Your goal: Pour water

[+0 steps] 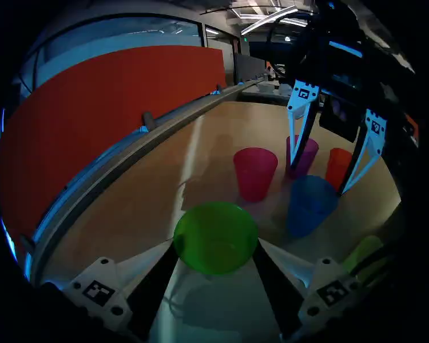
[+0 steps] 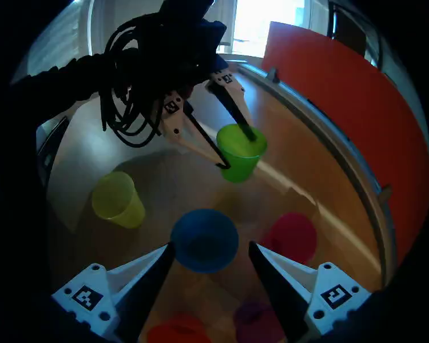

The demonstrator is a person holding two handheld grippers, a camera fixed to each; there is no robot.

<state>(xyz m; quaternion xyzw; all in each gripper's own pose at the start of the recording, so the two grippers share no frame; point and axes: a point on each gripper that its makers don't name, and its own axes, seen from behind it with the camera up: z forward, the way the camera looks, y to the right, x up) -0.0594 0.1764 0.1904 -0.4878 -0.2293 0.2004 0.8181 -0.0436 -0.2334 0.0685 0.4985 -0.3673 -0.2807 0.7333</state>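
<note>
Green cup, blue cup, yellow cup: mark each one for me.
green cup (image 1: 215, 237), left gripper view, on its inside.
blue cup (image 2: 204, 240), right gripper view, on its inside.
yellow cup (image 2: 128, 214), right gripper view, on its side wall.

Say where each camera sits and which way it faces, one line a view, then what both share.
Left gripper view: rides on the left gripper, facing along the wooden table beside the orange partition; its own fingers press the green cup, the right gripper opposite.
Right gripper view: rides on the right gripper, looking down and the opposite way; its own open fingers straddle the blue cup.
Shared: both grippers, green cup, blue cup, pink cup, orange partition.
</note>
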